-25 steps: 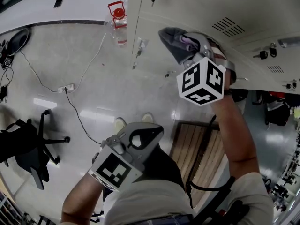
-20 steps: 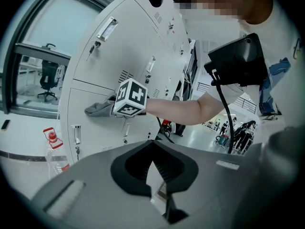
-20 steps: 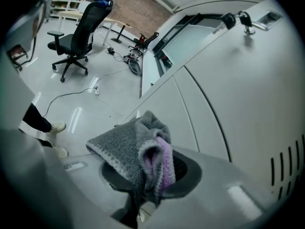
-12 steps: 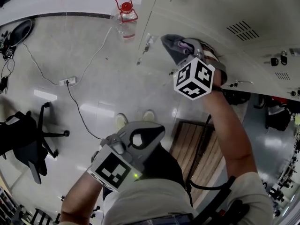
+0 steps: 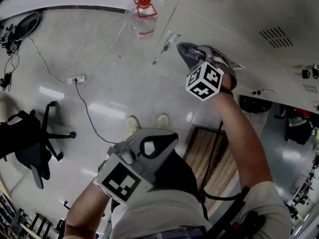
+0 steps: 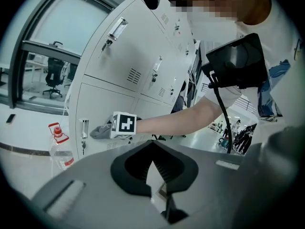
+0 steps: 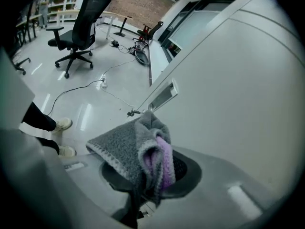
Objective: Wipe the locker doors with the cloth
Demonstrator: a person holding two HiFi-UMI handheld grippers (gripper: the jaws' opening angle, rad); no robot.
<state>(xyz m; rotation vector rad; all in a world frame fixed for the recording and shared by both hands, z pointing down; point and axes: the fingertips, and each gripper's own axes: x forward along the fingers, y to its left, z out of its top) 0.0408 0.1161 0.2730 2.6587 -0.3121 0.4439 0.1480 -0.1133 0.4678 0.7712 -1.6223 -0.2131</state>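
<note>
My right gripper (image 5: 195, 58) is shut on a grey cloth (image 5: 186, 53) with a purple inner side and presses it against a pale locker door (image 5: 234, 19). In the right gripper view the cloth (image 7: 143, 149) bunches over the jaws beside the door (image 7: 233, 89), close to the door's latch (image 7: 162, 95). My left gripper (image 5: 158, 144) hangs low near my waist, shut with nothing in it. The left gripper view looks past its own jaws (image 6: 161, 187) to the cloth (image 6: 99, 130) on the lockers (image 6: 128, 66).
A water bottle with a red cap (image 5: 142, 13) stands on the floor by the lockers. A power strip (image 5: 79, 77) with trailing cables lies to the left, near a black office chair (image 5: 35, 143). A wooden pallet (image 5: 209, 156) lies under my right arm. Keys hang from several locker locks (image 5: 309, 73).
The right gripper has slid the cloth along the door toward the latch edge. The left gripper has stayed where it was.
</note>
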